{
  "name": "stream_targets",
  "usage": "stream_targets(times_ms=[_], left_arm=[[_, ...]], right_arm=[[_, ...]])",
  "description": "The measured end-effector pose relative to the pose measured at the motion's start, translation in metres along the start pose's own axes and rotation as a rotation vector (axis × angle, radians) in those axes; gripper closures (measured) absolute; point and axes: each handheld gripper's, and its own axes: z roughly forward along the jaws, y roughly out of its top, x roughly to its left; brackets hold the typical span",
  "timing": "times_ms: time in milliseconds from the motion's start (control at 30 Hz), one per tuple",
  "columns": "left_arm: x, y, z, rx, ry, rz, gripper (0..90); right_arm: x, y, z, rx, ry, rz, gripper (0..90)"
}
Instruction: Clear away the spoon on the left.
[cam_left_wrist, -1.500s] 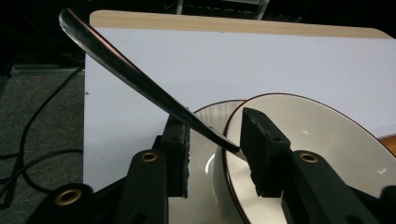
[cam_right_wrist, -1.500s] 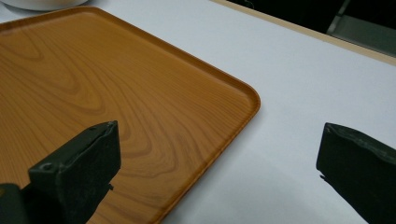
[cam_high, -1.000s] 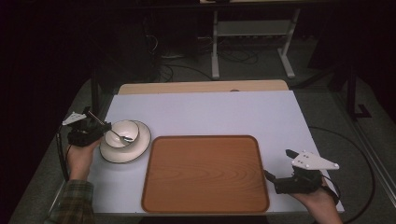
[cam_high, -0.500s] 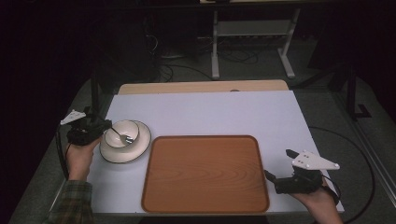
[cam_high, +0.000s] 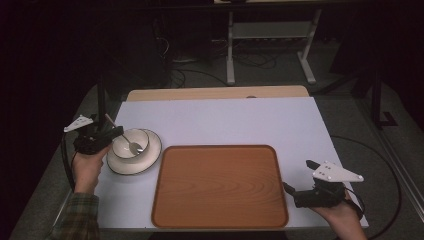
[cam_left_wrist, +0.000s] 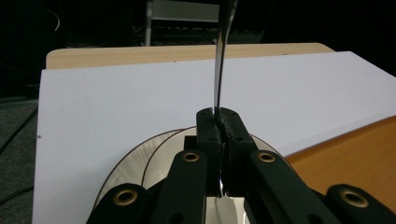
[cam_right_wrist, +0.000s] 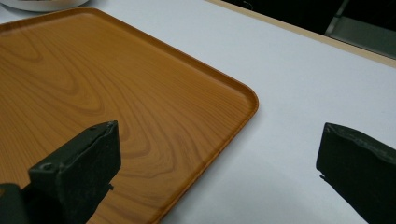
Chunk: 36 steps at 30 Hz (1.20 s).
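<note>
A white bowl (cam_high: 129, 143) sits on a white plate (cam_high: 146, 163) at the table's left. A metal spoon (cam_high: 134, 146) lies with its scoop in the bowl. My left gripper (cam_high: 111, 134) stands at the bowl's left rim. Its jaws have just been closing and are now shut on the spoon handle (cam_left_wrist: 218, 79), which rises past the left gripper (cam_left_wrist: 218, 114). The plate's rim (cam_left_wrist: 135, 156) curves beneath them. My right gripper (cam_high: 297, 175) rests open at the right edge of the wooden tray (cam_high: 220, 185). Nothing lies between the right gripper's (cam_right_wrist: 219, 135) jaws.
The tray (cam_right_wrist: 93, 70) takes up the middle front of the white tabletop (cam_high: 225, 120). A tan board edge (cam_high: 215, 93) runs along the table's far side, with a metal stand's legs (cam_high: 270, 55) on the dark floor behind it.
The left gripper has edged closer to the bowl and its jaws have come together on the spoon handle. The right hand and gripper have stayed still.
</note>
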Motion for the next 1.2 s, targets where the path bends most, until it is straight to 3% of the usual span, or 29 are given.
stream_targets(times_ms=[367,700,900,1100,1200], left_arm=[[-0.002,0.003,-0.004,-0.011,-0.007,0.021,88.5],[-0.005,0.013,-0.021,-0.047,0.0,0.06,88.8],[-0.008,0.017,-0.028,-0.071,0.0,0.061,88.8],[-0.016,0.024,-0.034,-0.093,-0.033,0.076,88.8],[-0.023,0.028,-0.035,-0.091,-0.071,0.089,88.8]], right_arm=[[0.0,0.0,0.0,0.001,0.0,0.001,0.0],[0.0,0.0,0.0,-0.001,-0.002,0.002,0.0],[0.0,0.0,0.0,-0.002,-0.002,0.001,0.0],[0.0,0.0,0.0,-0.003,-0.003,0.001,0.0],[0.0,0.0,0.0,-0.003,-0.003,0.001,0.0]])
